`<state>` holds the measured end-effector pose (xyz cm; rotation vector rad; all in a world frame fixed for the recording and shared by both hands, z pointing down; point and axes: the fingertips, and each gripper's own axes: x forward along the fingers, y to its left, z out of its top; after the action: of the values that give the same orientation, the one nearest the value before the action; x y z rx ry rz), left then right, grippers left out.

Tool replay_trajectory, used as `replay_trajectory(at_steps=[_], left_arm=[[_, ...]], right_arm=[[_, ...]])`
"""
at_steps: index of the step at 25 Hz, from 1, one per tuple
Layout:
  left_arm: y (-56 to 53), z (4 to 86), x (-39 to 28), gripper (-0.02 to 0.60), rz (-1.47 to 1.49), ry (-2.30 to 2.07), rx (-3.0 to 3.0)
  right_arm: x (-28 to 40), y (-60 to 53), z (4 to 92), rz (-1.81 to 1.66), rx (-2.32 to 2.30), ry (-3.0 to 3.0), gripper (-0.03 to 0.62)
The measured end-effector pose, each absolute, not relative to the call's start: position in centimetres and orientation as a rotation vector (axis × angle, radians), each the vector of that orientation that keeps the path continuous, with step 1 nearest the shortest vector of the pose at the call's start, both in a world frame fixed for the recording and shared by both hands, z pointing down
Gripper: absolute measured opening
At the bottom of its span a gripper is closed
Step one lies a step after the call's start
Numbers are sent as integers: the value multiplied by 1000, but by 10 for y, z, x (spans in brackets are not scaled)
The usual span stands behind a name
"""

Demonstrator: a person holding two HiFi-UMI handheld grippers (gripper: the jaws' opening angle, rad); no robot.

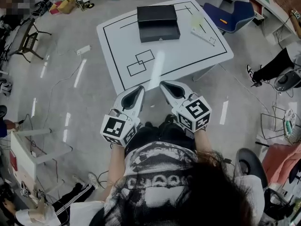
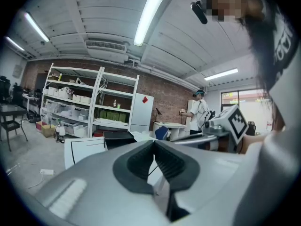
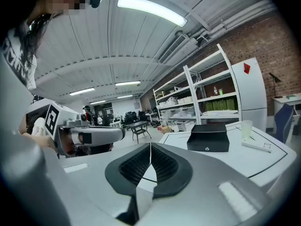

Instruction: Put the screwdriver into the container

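Observation:
A black box-shaped container (image 1: 157, 22) (image 3: 208, 138) (image 2: 117, 138) stands closed at the far side of the white table (image 1: 188, 55). Near the table's far right corner lie a long white object (image 1: 204, 36) (image 3: 256, 146) and a pale cup (image 1: 197, 20) (image 3: 245, 128); I cannot make out a screwdriver for certain. Both grippers are held side by side in front of the table's near edge, pointing at it. The left gripper (image 1: 139, 89) (image 2: 154, 142) is shut with nothing between its pads. My right gripper (image 1: 164, 84) (image 3: 150, 145) is also shut and empty.
A blue chair (image 1: 230, 13) stands behind the table's right corner. Black folding chairs (image 1: 26, 36) are at the far left, and a stool (image 1: 287, 79) with a seated person's leg is at the right. White shelves (image 2: 84, 107) line the brick wall. Another person (image 2: 200, 112) stands far off.

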<state>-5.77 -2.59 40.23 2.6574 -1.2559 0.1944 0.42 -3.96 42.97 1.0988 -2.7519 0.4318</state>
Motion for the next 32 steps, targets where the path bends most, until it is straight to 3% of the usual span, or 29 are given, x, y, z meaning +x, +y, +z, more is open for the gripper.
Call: replay_trajectory(at_steps=[32], left_arm=[[2, 402, -102, 0, 130, -1096, 2782]], right_arm=[[-53, -5, 429, 361, 1202, -2706, -3]])
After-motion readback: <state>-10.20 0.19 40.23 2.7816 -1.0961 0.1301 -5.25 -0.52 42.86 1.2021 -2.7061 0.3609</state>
